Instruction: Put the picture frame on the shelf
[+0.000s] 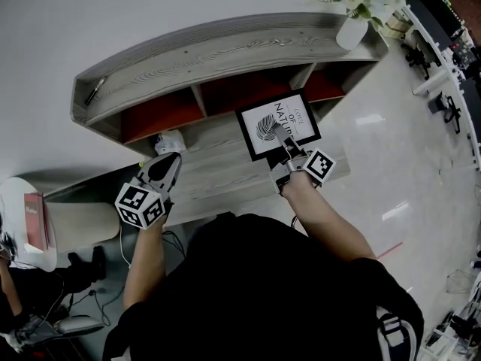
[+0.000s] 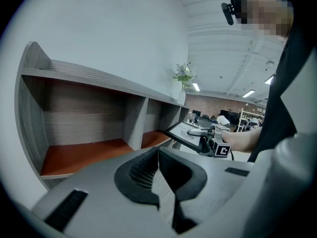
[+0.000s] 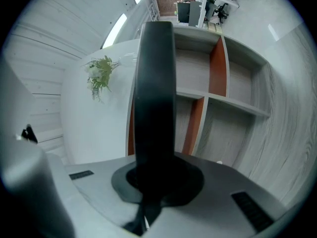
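Head view: a curved grey shelf [image 1: 225, 47] with red-floored compartments spans the upper half. A white vase [image 1: 352, 32] of flowers stands on its top at 1 o'clock. Just right of centre, the right gripper [image 1: 284, 143] holds the frame [image 1: 259, 122], black-edged with a leaf print. The frame is face up, in front of the middle compartments and over the shelf's lower board. Whether it touches that board cannot be told here. At 8 o'clock, the left gripper [image 1: 168, 162] points toward the shelf, well apart from the frame.

Left gripper view: its fingers are pressed together with nothing between them. An empty compartment lies at 9 o'clock. At 3 o'clock the frame hangs tilted, nearly flat, off the shelf, pinched at its near edge by the right gripper.

Right gripper view: the frame's edge rises as a black band from the fingers, which pinch it firmly. Open compartments lie beyond at 1 to 3 o'clock.

Progress, as a judgement: the frame is picked up and brought to the shelf. Standing it inside and letting go remain.
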`<move>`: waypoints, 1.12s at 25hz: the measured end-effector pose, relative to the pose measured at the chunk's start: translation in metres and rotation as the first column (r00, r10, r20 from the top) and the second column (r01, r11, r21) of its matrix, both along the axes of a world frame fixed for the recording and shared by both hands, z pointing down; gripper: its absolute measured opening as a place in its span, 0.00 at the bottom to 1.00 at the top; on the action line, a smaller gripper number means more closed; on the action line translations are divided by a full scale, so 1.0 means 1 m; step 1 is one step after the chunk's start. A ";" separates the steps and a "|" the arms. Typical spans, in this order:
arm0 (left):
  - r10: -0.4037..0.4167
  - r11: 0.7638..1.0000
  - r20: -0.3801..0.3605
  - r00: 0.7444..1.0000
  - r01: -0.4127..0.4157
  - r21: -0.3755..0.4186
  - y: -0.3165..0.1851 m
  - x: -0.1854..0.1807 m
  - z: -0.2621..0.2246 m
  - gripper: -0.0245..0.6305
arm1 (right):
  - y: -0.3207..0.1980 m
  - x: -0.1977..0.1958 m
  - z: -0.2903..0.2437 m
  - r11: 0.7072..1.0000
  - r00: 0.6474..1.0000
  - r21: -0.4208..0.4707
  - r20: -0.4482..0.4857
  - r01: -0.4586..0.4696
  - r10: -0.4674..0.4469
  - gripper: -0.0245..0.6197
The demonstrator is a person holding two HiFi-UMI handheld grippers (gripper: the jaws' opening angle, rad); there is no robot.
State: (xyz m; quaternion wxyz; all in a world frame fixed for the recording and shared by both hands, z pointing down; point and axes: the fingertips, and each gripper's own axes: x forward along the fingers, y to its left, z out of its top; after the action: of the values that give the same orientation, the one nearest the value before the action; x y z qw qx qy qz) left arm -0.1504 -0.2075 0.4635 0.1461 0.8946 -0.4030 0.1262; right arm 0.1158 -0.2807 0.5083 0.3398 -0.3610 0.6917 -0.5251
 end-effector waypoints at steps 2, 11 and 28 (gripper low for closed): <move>0.002 1.000 -0.003 1.000 -0.002 -0.002 -0.004 -0.001 0.000 0.07 | -0.003 -0.001 0.000 1.000 1.000 -0.004 -0.001 -0.003 0.003 0.07; -0.001 1.000 -0.010 1.000 0.001 -0.010 -0.019 -0.013 0.001 0.07 | -0.020 -0.009 0.001 1.000 1.000 -0.020 -0.008 -0.015 0.015 0.07; 0.039 0.999 -0.002 0.999 -0.039 -0.035 -0.044 -0.028 0.009 0.07 | -0.065 -0.024 0.006 0.995 0.998 -0.084 0.010 -0.061 0.062 0.07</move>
State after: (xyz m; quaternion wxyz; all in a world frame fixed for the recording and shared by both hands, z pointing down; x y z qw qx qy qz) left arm -0.1789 -0.2516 0.4723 0.1593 0.8997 -0.3833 0.1353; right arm 0.0916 -0.3453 0.5141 0.3447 -0.3926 0.6555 -0.5453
